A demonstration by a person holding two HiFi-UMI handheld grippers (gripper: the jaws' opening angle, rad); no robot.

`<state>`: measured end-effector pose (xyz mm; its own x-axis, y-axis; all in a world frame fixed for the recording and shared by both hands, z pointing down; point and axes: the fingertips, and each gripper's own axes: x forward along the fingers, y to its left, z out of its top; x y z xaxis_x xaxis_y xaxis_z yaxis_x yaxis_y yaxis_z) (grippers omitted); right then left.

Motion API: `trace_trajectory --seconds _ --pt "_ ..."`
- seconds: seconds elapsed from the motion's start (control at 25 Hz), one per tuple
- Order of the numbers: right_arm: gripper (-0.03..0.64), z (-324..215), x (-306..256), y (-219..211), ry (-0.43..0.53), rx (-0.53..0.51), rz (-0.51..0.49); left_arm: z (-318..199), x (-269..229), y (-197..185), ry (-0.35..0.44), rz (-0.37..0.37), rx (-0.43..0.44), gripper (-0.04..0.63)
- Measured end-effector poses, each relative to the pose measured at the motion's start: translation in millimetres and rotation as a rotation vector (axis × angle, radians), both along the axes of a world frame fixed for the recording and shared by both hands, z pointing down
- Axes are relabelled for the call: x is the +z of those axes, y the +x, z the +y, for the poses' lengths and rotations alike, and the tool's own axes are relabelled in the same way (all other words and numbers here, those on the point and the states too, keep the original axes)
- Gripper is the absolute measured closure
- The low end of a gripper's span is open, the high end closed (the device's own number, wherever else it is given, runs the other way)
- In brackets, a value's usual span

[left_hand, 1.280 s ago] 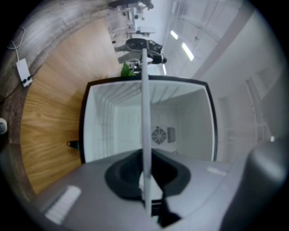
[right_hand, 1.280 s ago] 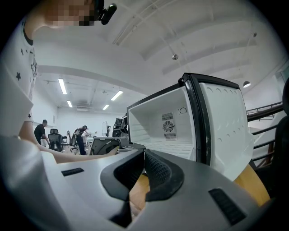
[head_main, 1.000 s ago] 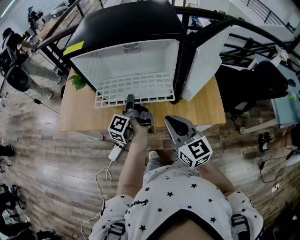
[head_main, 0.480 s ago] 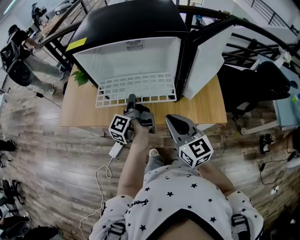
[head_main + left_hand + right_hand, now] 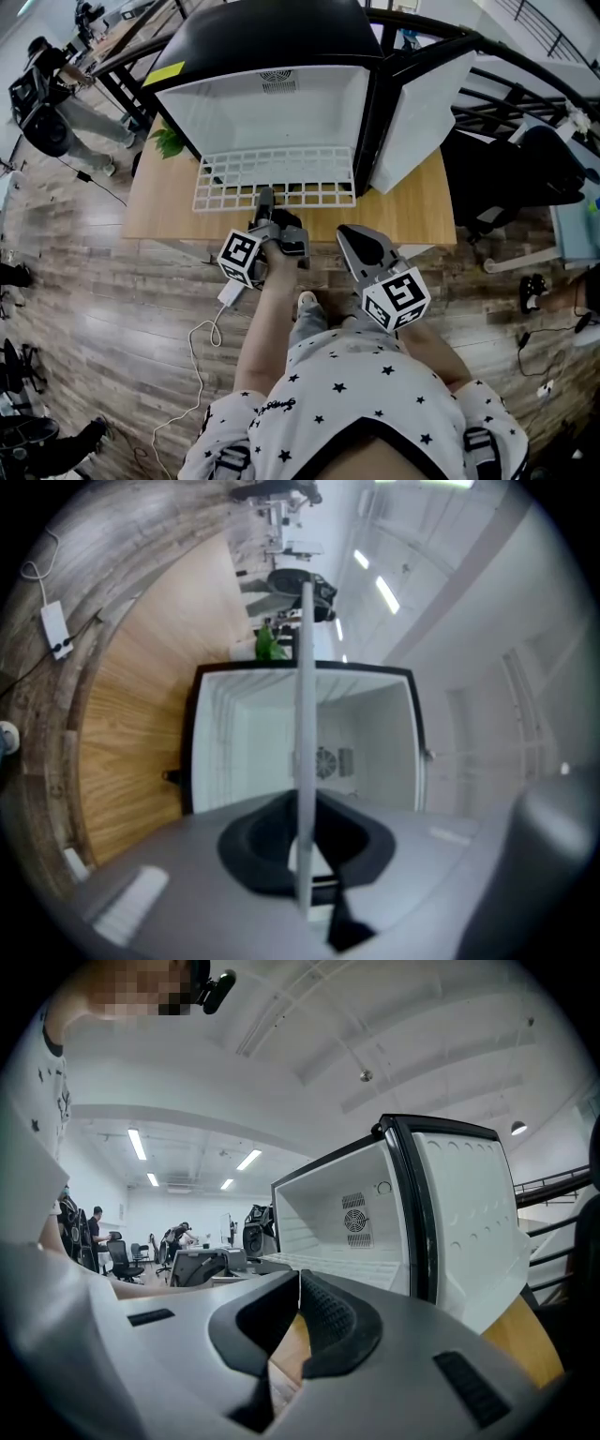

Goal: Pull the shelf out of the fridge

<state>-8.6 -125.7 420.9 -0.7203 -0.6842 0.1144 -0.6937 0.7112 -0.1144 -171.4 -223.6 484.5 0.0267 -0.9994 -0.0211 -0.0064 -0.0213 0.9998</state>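
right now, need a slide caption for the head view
Left gripper clamps the shelf, partly out of the open fridge on a table; right gripper shut, empty.

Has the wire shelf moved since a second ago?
Yes. The shelf, clamped in the left gripper, has slid slightly farther out of the fridge; its front edge now lies nearer the front edge of the table.

You have one fridge [image 5: 272, 37] in front of you, with one door [image 5: 422, 112], one shelf [image 5: 272, 178] and one vent [image 5: 278, 82] in its back wall. One table [image 5: 159, 206] bears it. You hold two grippers: one left gripper [image 5: 265, 199], one right gripper [image 5: 354, 237]. Count also one plant [image 5: 171, 142], one white adapter [image 5: 231, 292] on the floor, and one black chair [image 5: 520, 178].
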Motion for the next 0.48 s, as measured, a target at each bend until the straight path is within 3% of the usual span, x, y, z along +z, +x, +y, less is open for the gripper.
trace_trajectory --seconds 0.48 --pt "0.595 17 -2 6 0.007 -0.014 -0.012 39 1 1 0.004 0.028 -0.016 0.565"
